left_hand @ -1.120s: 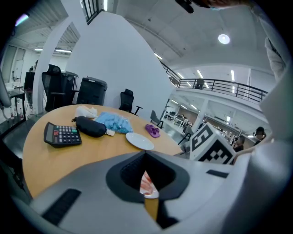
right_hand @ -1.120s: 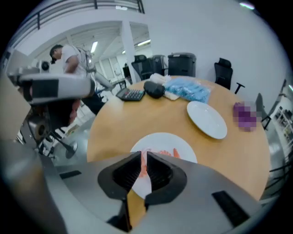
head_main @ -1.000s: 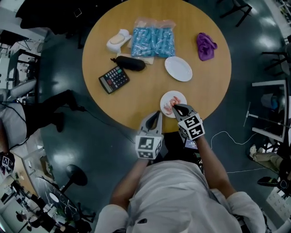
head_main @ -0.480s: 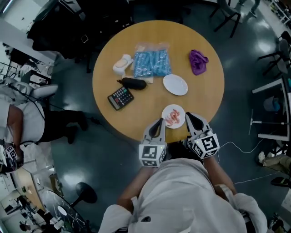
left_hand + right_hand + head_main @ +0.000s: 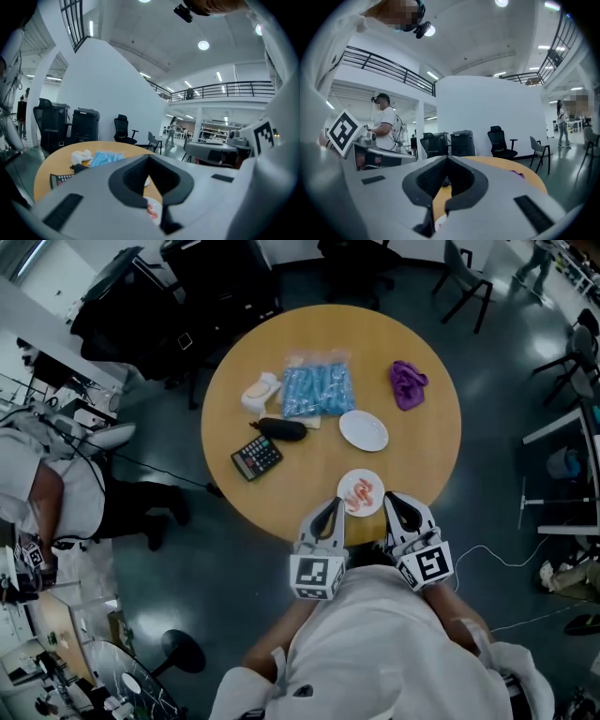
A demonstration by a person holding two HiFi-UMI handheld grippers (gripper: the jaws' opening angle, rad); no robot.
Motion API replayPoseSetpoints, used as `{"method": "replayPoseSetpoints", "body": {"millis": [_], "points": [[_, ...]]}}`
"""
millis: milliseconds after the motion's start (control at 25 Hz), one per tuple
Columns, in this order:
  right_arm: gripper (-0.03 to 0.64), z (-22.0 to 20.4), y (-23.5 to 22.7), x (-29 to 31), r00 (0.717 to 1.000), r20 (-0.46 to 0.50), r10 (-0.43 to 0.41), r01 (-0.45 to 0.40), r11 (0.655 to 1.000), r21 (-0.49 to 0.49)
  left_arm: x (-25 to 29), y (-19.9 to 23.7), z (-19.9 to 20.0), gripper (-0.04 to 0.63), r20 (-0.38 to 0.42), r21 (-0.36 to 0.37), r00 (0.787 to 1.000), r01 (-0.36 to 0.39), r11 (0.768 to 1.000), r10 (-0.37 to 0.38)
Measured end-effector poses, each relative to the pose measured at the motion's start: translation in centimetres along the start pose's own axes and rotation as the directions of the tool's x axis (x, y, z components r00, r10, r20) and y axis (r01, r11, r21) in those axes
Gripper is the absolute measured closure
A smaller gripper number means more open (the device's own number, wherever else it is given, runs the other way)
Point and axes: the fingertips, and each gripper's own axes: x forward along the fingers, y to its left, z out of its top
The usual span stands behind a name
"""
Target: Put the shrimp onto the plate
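Pink shrimp [image 5: 360,491] lie on a small white plate [image 5: 377,506] at the near edge of the round wooden table [image 5: 422,456]. Both grippers are held back at that edge, close to my body. My left gripper [image 5: 332,506] is just left of the plate, shut and empty. My right gripper [image 5: 393,500] is just right of it, also shut with nothing between its jaws. In the left gripper view the plate with shrimp [image 5: 153,210] peeks through below the closed left gripper [image 5: 149,159]. The right gripper view shows the closed right gripper [image 5: 447,162] and the table beyond.
A second, empty white plate [image 5: 364,430] sits mid-table. Behind it are a calculator [image 5: 256,457], a black pouch [image 5: 282,429], a blue packet [image 5: 317,390], a white bundle [image 5: 261,391] and a purple cloth [image 5: 408,384]. A person [image 5: 37,502] stands at the left; chairs stand around.
My right gripper has drawn back from over the shrimp plate to the table edge. The left gripper stays beside the plate. The head view has pulled back from the table.
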Motion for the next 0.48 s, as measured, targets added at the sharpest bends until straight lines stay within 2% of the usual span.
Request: {"method": "replayPoseSetpoints", "body": {"millis": [480], "points": [[0.600,-1.07,-0.77,0.53,0.999,-0.033,-0.020,0.021,1.000,0.009,0.28,0.67,0.41,0.588,0.024,0.007,0.999,-0.024,1.000,0.024]]}}
